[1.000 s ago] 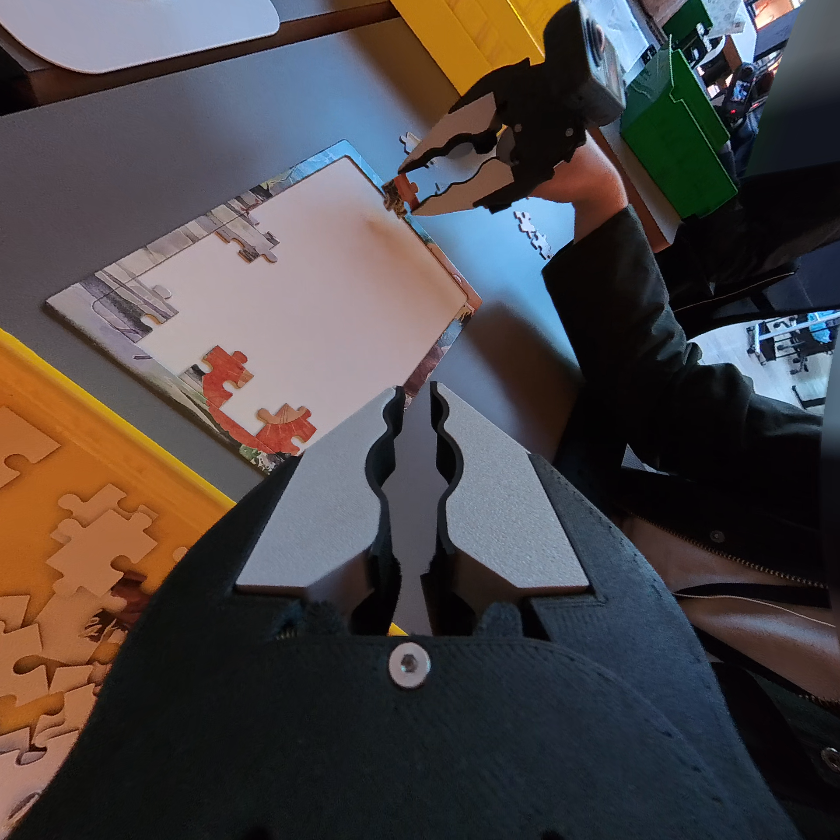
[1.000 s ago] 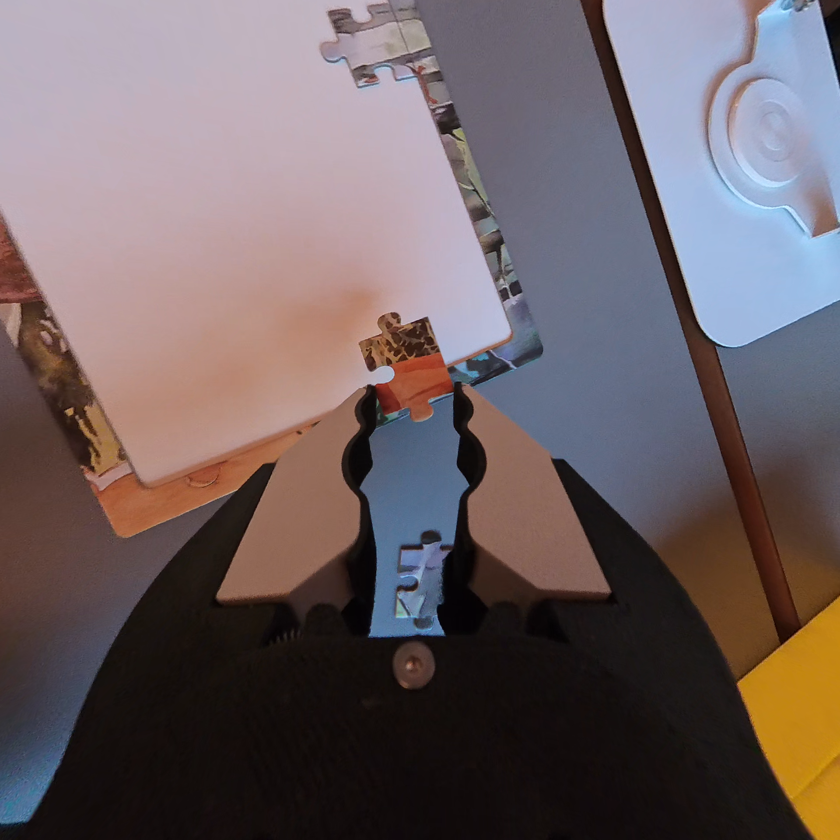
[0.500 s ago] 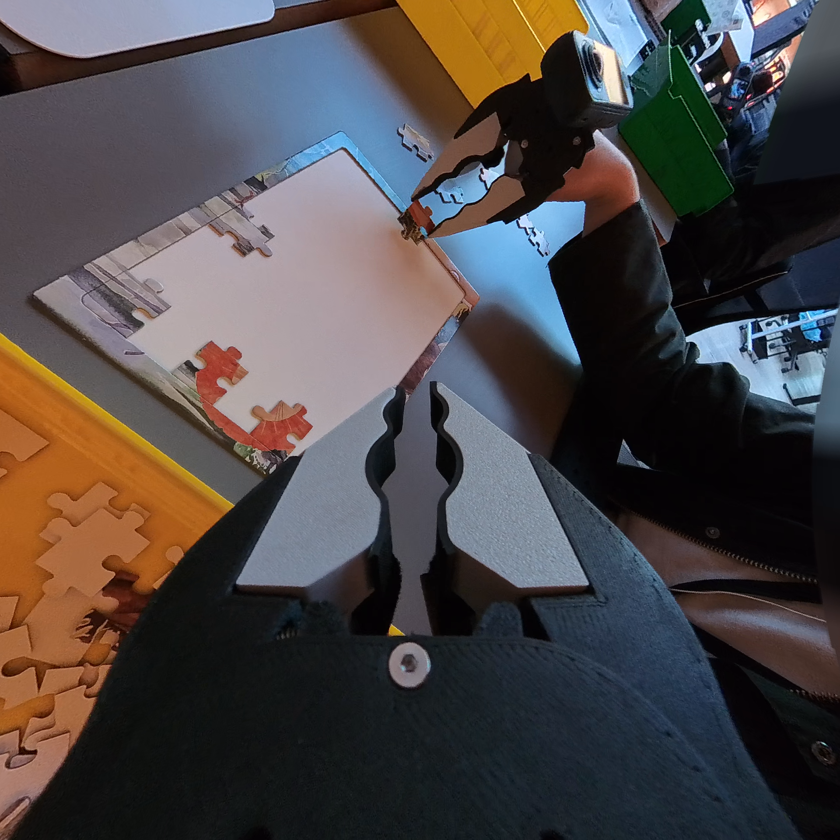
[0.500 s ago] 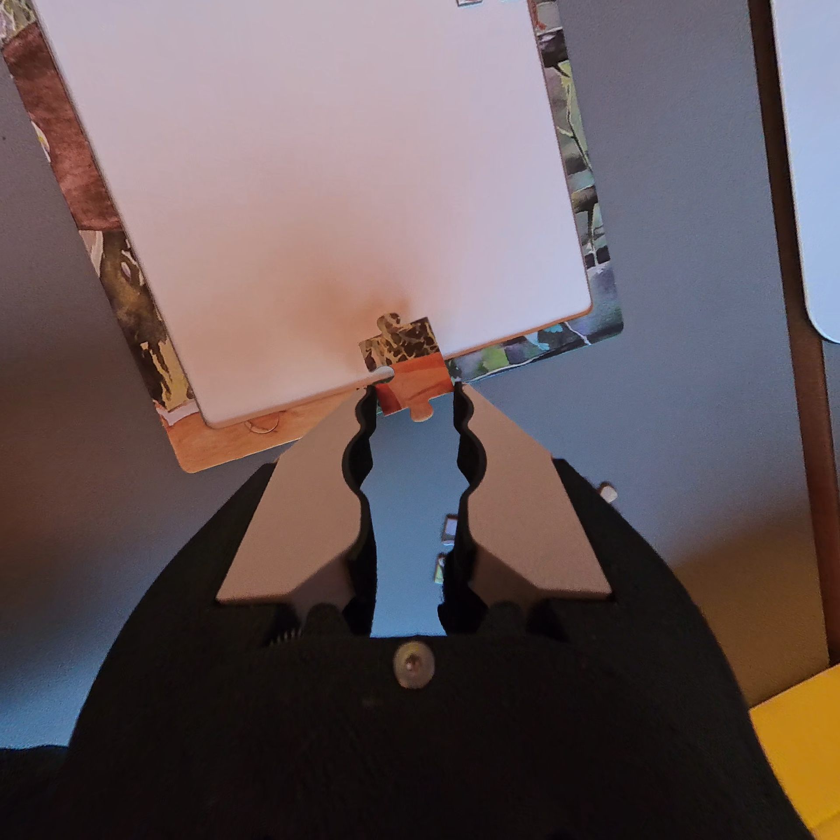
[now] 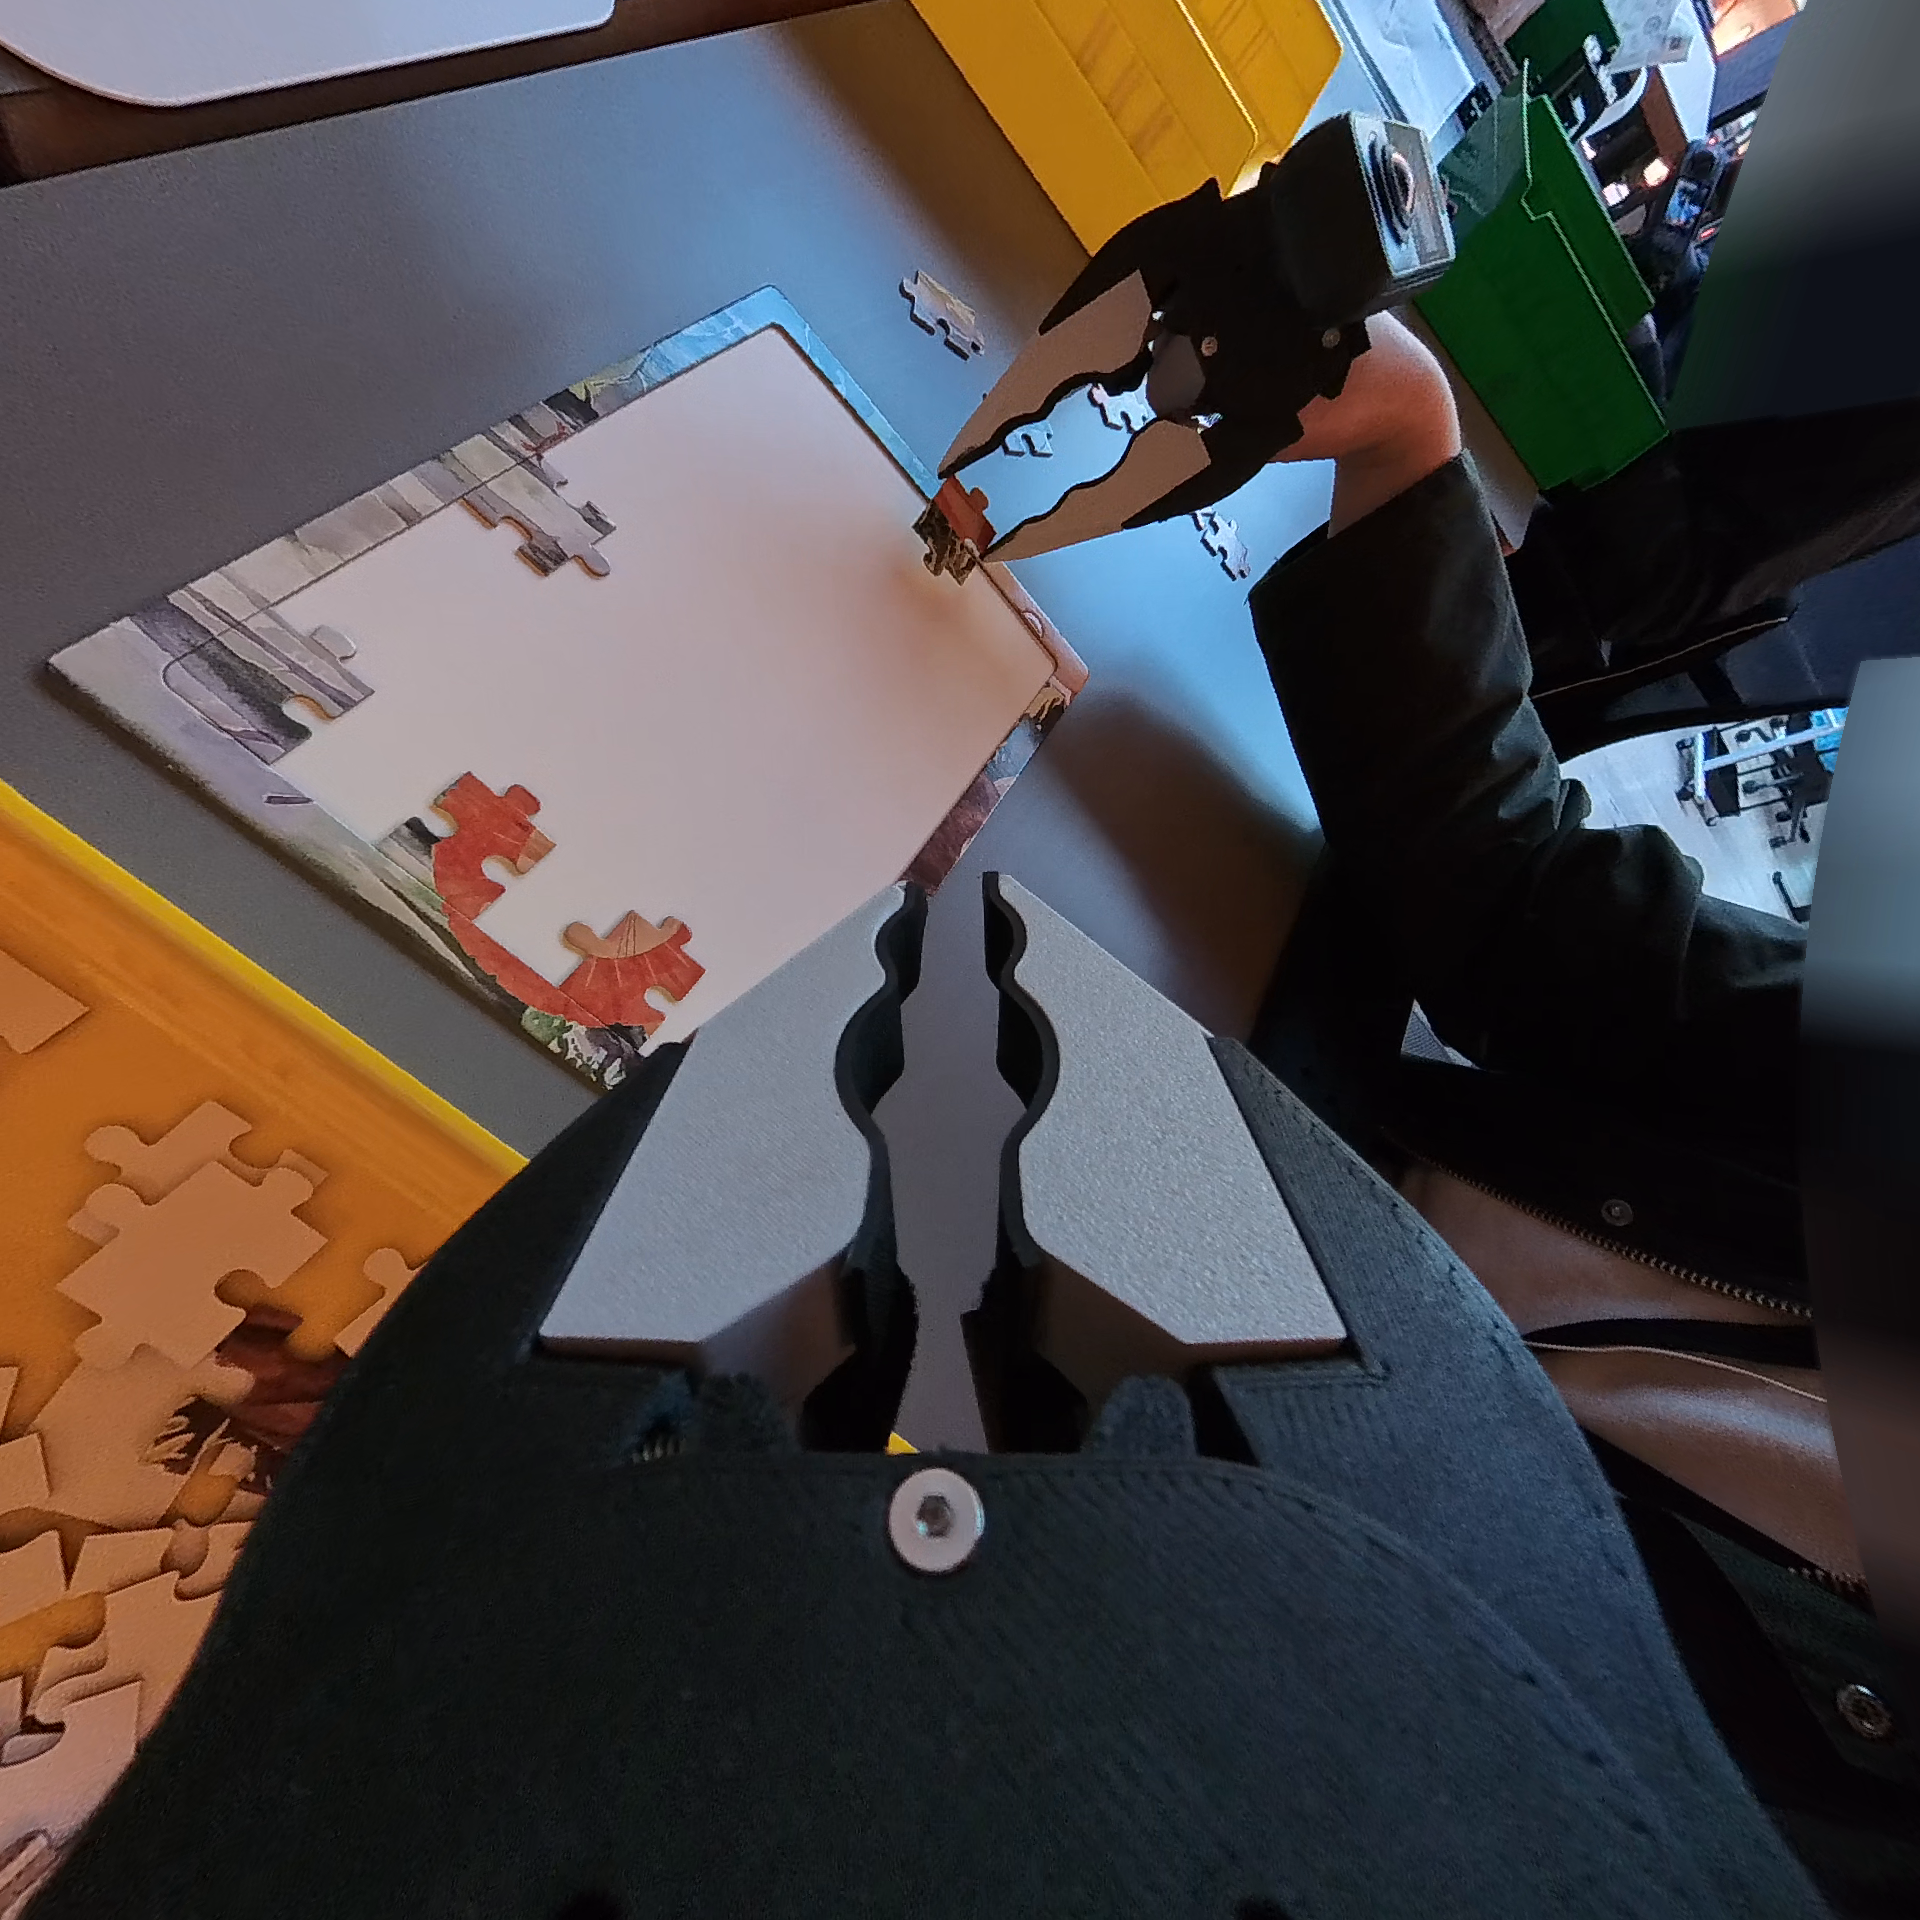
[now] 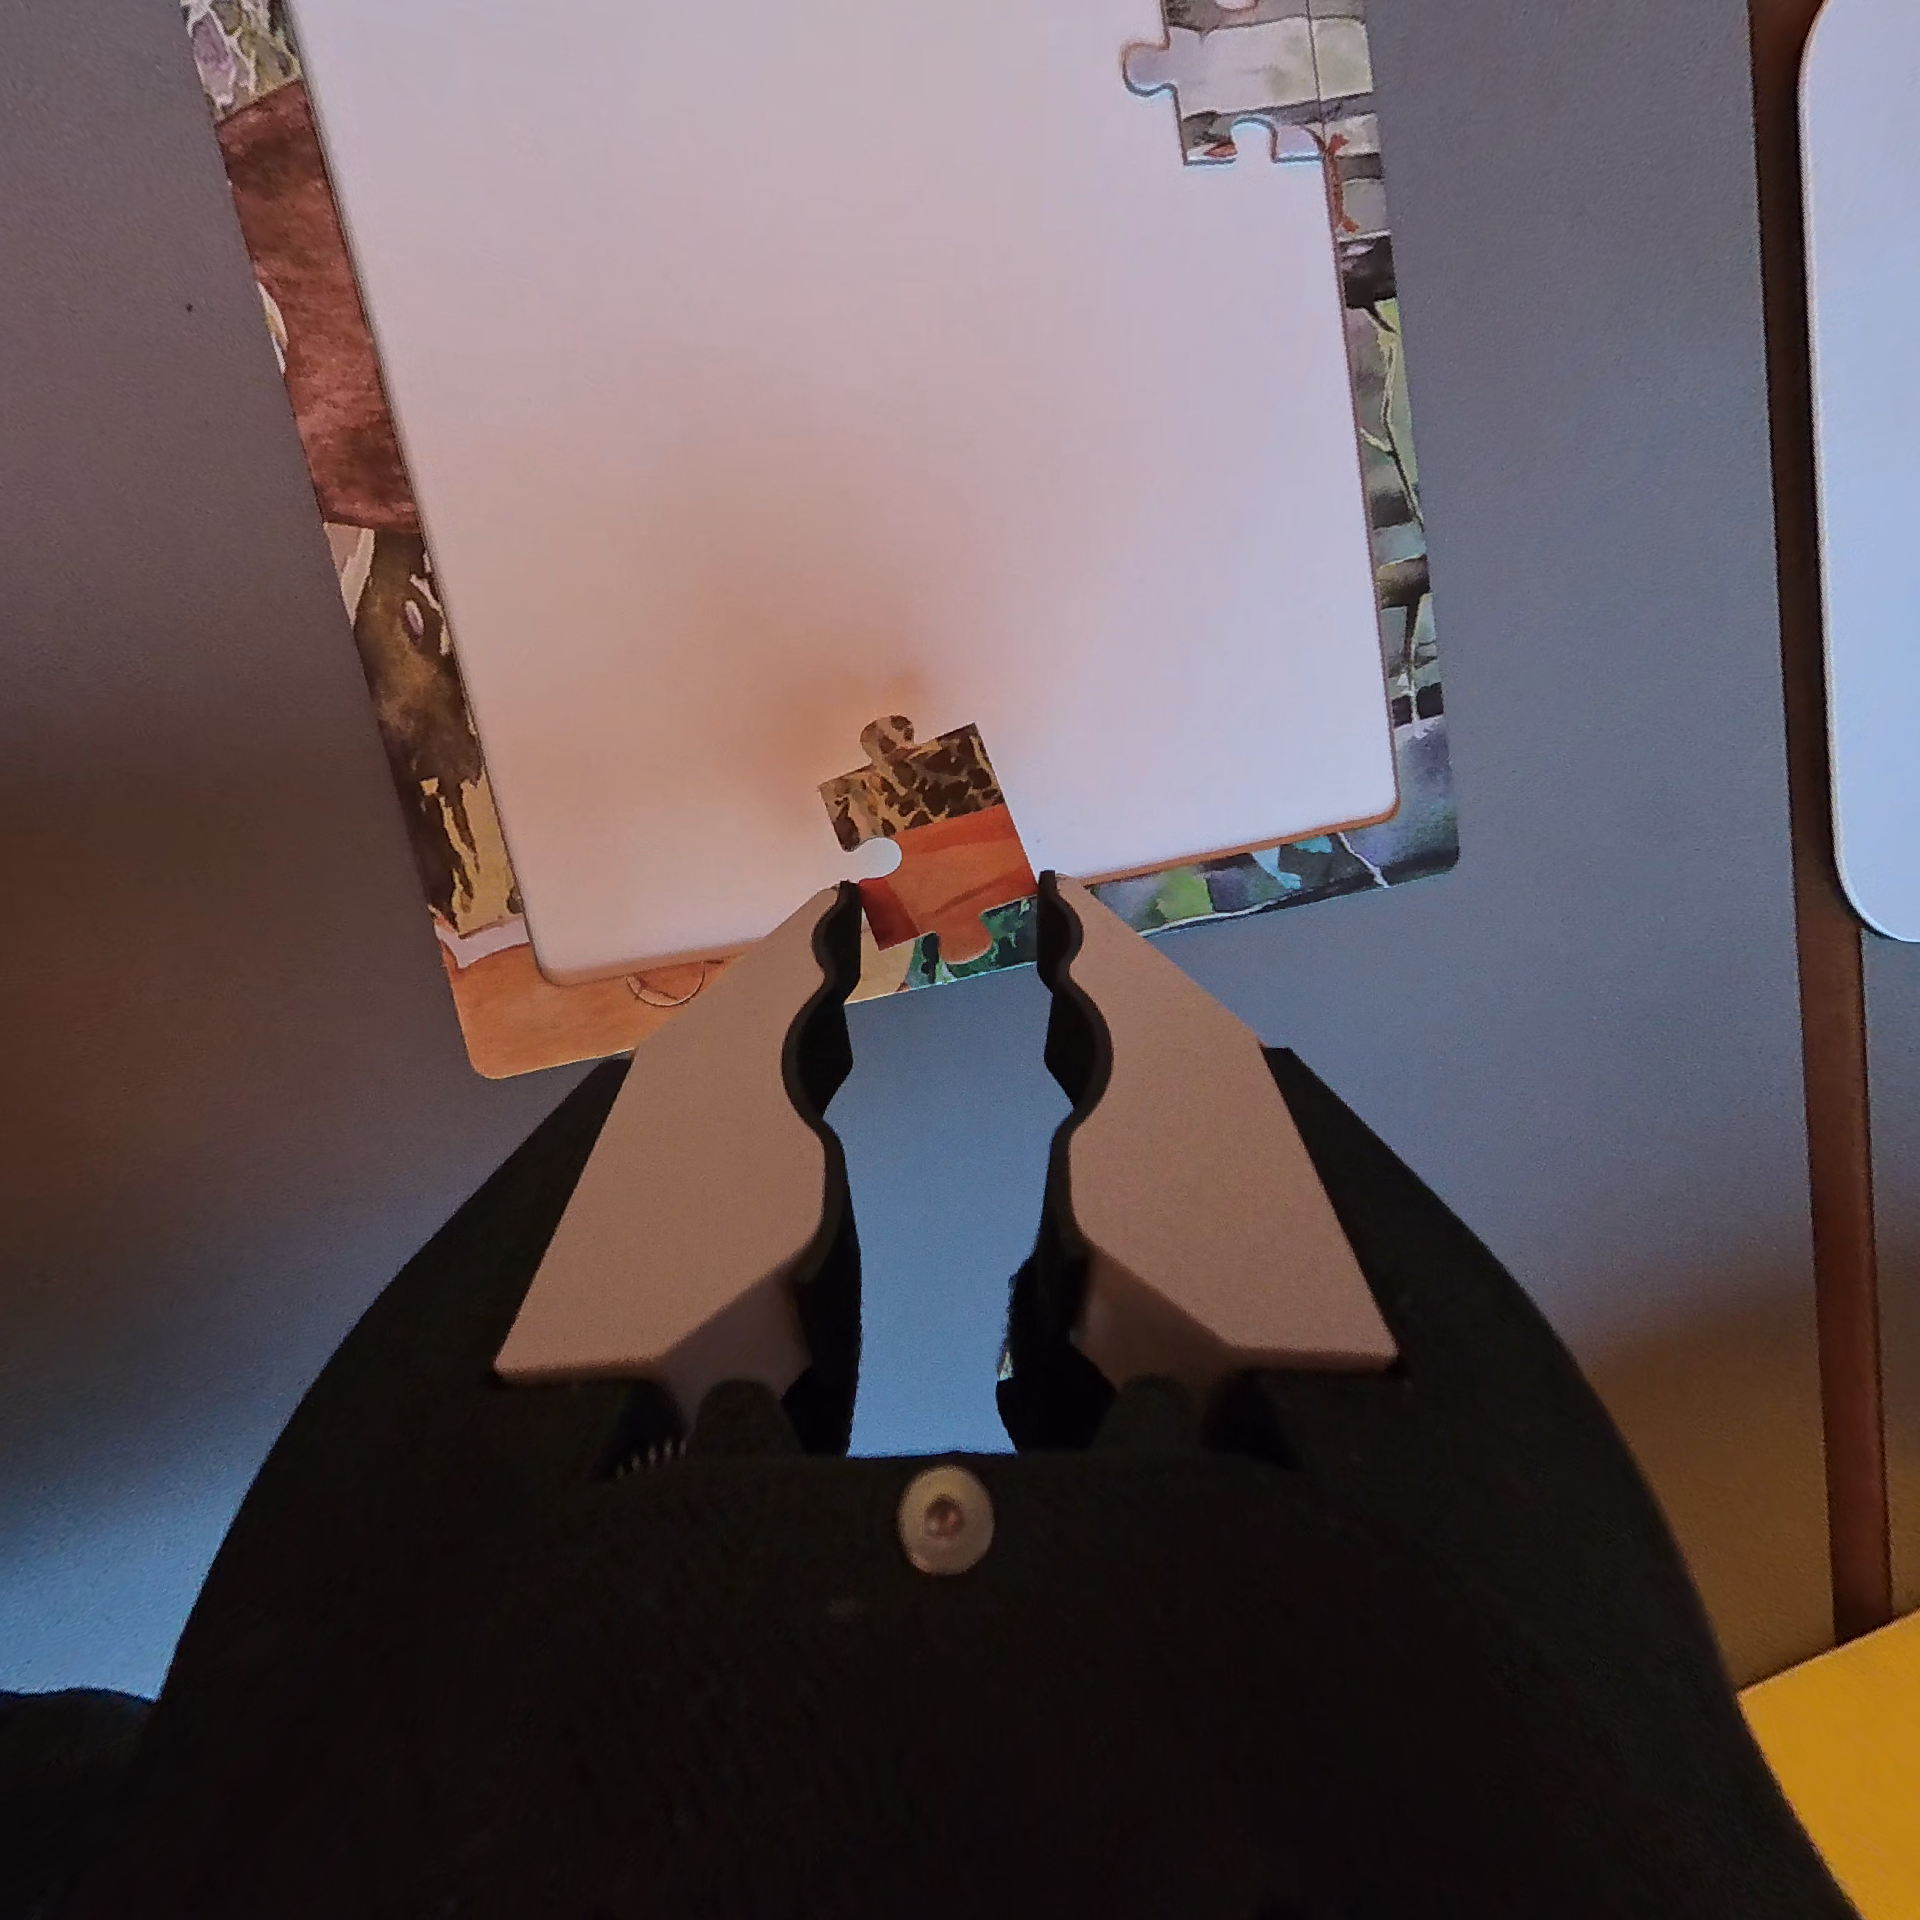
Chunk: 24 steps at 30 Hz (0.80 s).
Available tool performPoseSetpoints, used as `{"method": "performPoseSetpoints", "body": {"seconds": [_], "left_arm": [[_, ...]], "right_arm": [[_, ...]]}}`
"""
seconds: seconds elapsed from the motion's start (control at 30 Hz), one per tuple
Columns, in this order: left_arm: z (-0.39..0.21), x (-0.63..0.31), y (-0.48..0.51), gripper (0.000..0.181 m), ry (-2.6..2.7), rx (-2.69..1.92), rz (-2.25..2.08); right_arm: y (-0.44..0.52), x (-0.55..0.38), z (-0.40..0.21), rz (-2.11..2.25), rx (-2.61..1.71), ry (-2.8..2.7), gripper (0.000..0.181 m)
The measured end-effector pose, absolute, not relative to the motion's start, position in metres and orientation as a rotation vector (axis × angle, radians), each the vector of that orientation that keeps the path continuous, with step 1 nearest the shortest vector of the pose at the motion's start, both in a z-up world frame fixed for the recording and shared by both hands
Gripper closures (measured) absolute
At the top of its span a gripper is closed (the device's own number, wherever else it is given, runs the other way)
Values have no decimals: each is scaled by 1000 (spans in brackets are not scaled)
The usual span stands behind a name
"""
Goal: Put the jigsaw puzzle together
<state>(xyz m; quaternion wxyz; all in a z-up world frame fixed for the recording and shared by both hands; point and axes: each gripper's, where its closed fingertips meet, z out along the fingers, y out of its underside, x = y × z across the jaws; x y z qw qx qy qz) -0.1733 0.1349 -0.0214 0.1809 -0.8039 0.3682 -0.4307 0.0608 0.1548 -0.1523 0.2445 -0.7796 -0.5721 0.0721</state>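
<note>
The puzzle board (image 5: 727,644) lies on the grey table, a white field inside a picture border; it also shows in the right wrist view (image 6: 831,364). Red pieces (image 5: 488,842) and grey pieces (image 5: 551,520) sit in it along the borders. My right gripper (image 6: 945,894) is shut on an orange and dark-mottled puzzle piece (image 6: 925,831), holding it over the board's near edge. I cannot tell if it touches the board. The left wrist view shows that gripper (image 5: 961,509) and the piece (image 5: 951,530). My left gripper (image 5: 951,894) is shut and empty, above the board's near corner.
A yellow box (image 5: 343,1049) with several loose pieces is at the left. Loose pieces (image 5: 940,312) lie on the table past the board. A second yellow box (image 5: 1143,94), a green bin (image 5: 1538,312) and a white tray (image 6: 1870,416) stand around. A person's sleeve (image 5: 1455,727) is at right. Tip to tip, the grippers are about 30 cm apart.
My right gripper has carried the piece along the board's edge, away from the corner, and nearer the board. My left gripper has hardly moved.
</note>
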Motion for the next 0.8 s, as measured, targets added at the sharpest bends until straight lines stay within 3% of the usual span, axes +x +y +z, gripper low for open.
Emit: {"method": "performPoseSetpoints", "body": {"seconds": [0.8], "left_arm": [[-23,-173,132,172,1032,-2293,-1251]], "right_arm": [[150,7,-155,460,-2217,-1470,147]]}}
